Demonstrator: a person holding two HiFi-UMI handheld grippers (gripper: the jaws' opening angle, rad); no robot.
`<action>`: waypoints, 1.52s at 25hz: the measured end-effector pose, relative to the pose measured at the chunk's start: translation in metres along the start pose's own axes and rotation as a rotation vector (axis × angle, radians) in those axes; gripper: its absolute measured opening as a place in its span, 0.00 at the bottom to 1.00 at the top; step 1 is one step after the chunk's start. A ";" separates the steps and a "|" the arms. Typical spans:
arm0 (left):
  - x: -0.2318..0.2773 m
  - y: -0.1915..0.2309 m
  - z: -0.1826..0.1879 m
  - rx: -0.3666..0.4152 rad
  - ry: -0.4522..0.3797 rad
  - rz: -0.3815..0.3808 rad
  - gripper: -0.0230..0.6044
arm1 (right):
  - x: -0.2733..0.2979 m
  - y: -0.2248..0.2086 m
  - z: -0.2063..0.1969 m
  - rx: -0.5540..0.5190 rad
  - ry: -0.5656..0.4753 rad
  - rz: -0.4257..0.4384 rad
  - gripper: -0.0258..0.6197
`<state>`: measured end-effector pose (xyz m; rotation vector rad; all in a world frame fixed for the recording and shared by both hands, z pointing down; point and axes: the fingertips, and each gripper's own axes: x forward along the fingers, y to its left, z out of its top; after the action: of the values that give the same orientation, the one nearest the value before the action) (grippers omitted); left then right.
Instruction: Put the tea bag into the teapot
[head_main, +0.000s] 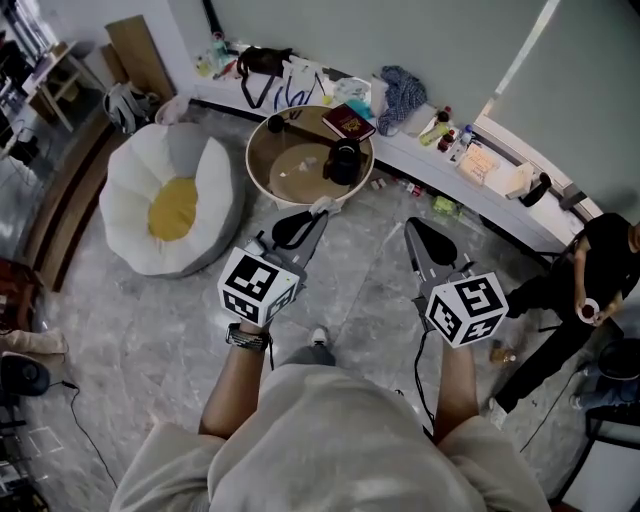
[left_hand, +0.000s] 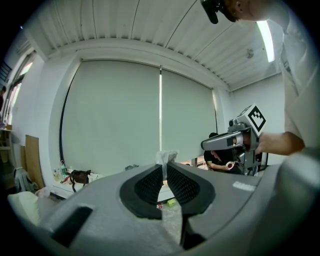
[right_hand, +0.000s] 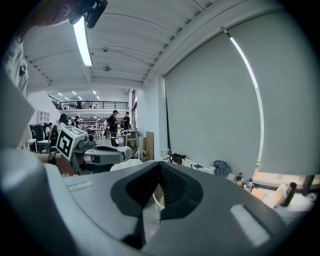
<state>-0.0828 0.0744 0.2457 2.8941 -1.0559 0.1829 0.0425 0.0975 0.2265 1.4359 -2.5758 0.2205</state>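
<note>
A black teapot (head_main: 343, 163) stands on a round brown table (head_main: 258, 175) ahead of me on the floor. My left gripper (head_main: 322, 211) reaches toward the table's near rim, short of the teapot. It is shut on a small white tea bag (head_main: 323, 204). In the left gripper view the crumpled tea bag (left_hand: 166, 156) sticks up from between the closed pads of that gripper (left_hand: 165, 168). My right gripper (head_main: 411, 224) hovers to the right of the table. Its jaws (right_hand: 159, 165) are closed together with nothing in them.
A maroon book (head_main: 348, 122) and a white paper (head_main: 300, 165) also lie on the table. A large fried-egg beanbag (head_main: 170, 205) sits to its left. A cluttered low ledge (head_main: 440, 150) runs along the wall behind. A person in black (head_main: 590, 280) stands at right.
</note>
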 end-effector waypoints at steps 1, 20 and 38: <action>0.002 0.005 0.000 -0.002 0.001 -0.002 0.09 | 0.005 -0.001 0.001 0.000 0.002 -0.002 0.05; 0.023 0.070 -0.018 -0.024 0.019 -0.046 0.09 | 0.069 0.001 -0.003 -0.009 0.049 -0.038 0.05; 0.069 0.113 -0.015 -0.022 0.020 0.005 0.09 | 0.115 -0.045 0.013 -0.022 0.019 -0.013 0.05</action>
<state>-0.1046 -0.0542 0.2712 2.8643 -1.0552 0.1982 0.0205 -0.0239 0.2428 1.4356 -2.5450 0.2019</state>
